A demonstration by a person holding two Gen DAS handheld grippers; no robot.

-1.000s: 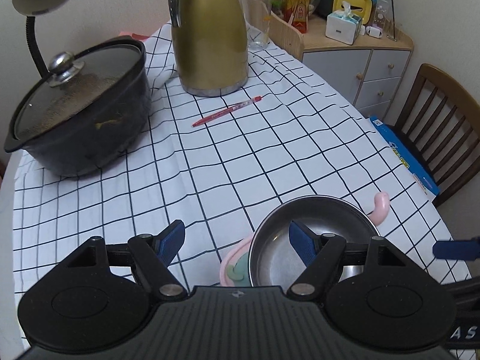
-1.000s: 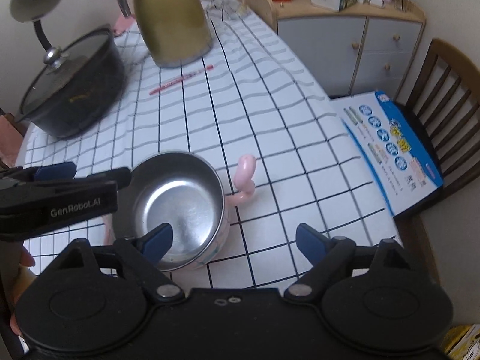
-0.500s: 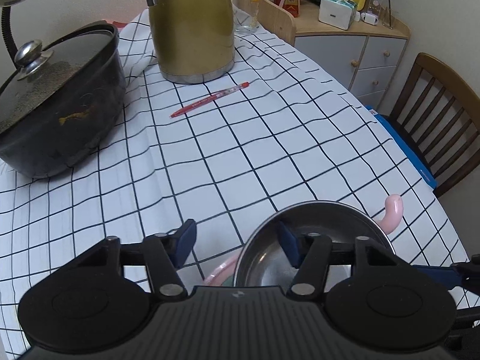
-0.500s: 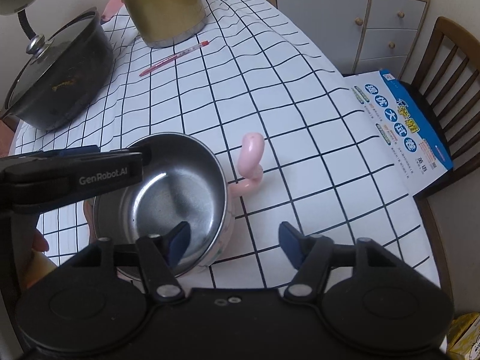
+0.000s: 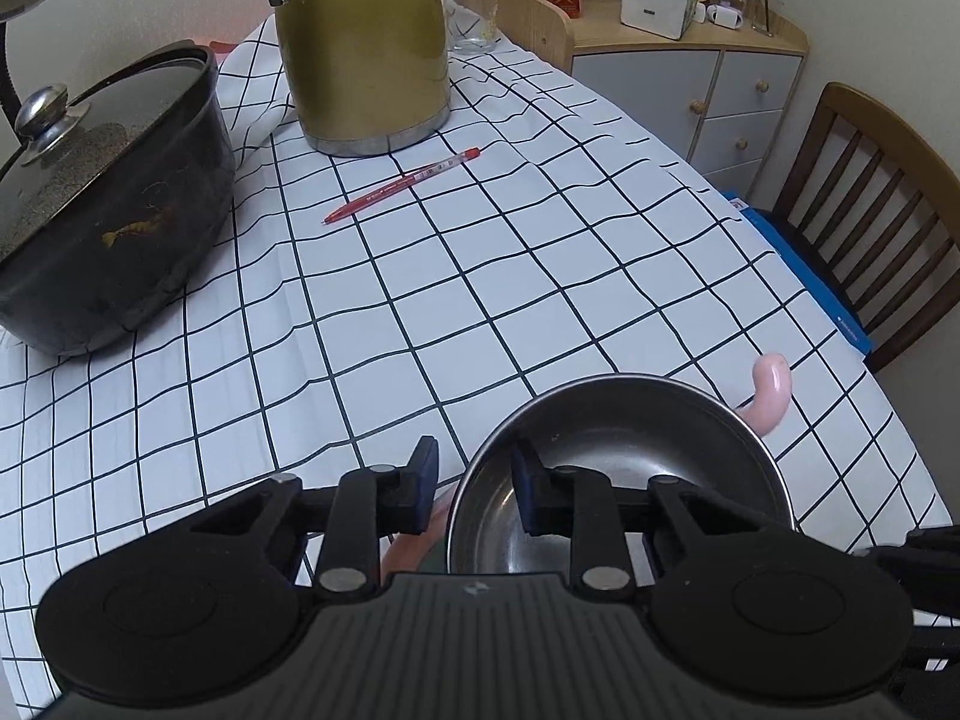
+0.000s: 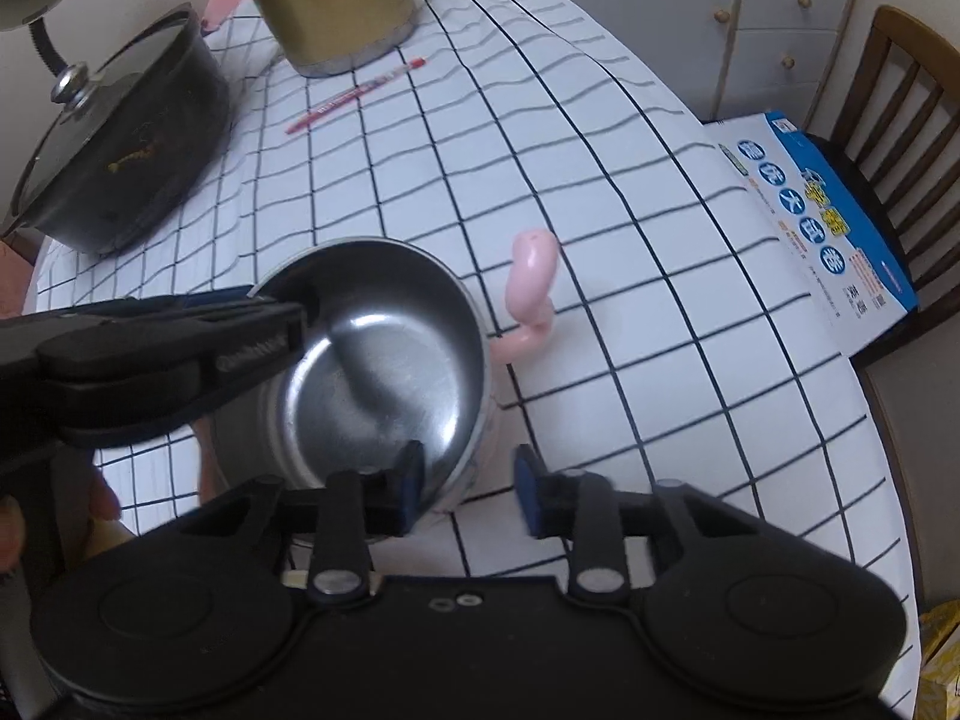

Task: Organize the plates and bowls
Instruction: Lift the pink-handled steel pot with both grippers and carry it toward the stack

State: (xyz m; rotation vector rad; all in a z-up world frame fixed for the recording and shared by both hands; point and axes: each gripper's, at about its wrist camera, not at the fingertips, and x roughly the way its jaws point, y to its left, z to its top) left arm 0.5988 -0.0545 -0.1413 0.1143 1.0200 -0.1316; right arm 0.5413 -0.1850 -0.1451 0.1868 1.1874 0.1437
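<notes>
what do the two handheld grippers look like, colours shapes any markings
Both match. The left gripper and right gripper each have a black ribbed plastic body with two round black discs, black link arms on silver pivot pins, and dark blue finger pads. The right wrist view shows blurred white lettering on the left gripper's side. No cables or sleeves show.

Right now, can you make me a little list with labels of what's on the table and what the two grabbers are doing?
bowl: steel bowl with pink handles, near table edge
left gripper: fingers just closing, one each side of the bowl's rim
right gripper: fingers just closing, straddling the bowl's near rim
pot: black lidded pot, far left
kettle: gold kettle, at the back
pen: red pen beside kettle
cloth: checked tablecloth
</notes>
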